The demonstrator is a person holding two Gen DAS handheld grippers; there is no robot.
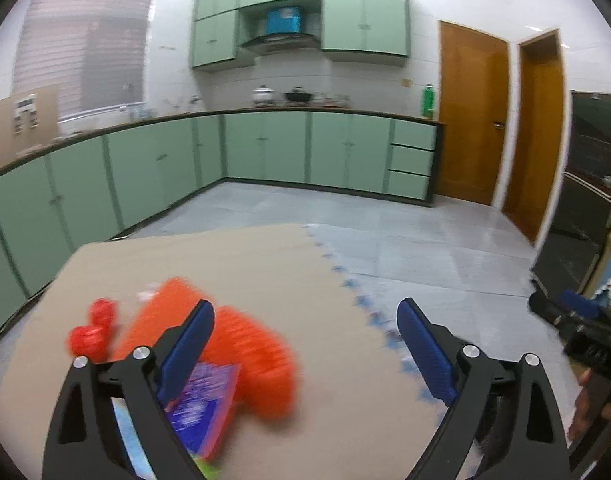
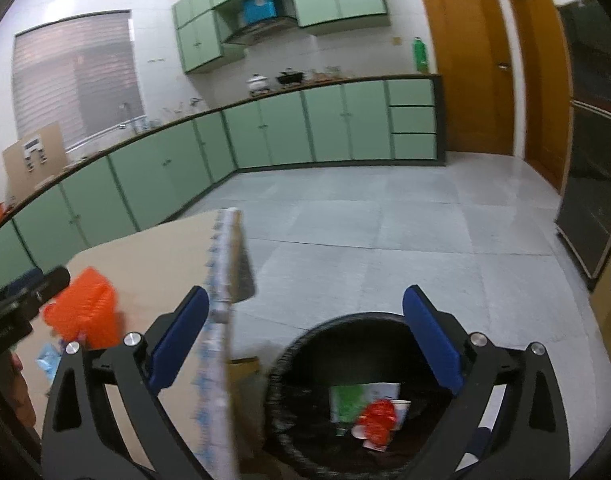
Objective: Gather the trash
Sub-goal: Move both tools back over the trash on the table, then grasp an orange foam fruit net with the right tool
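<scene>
Both claws wide open; red wrapper (image 2: 379,420) in bin (image 2: 281,364)

The mat (image 1: 225,264) lies on the floor (image 2: 385,232) before the counter cabinets (image 1: 265,148). On it the basket (image 1: 249,352) sits right of 2 small items (image 1: 91,328), a packet (image 1: 201,408) in front. Right of the mat's edge stands the bin (image 2: 289,360), holding a carton (image 2: 347,400) and wrapper (image 2: 379,420)
</scene>
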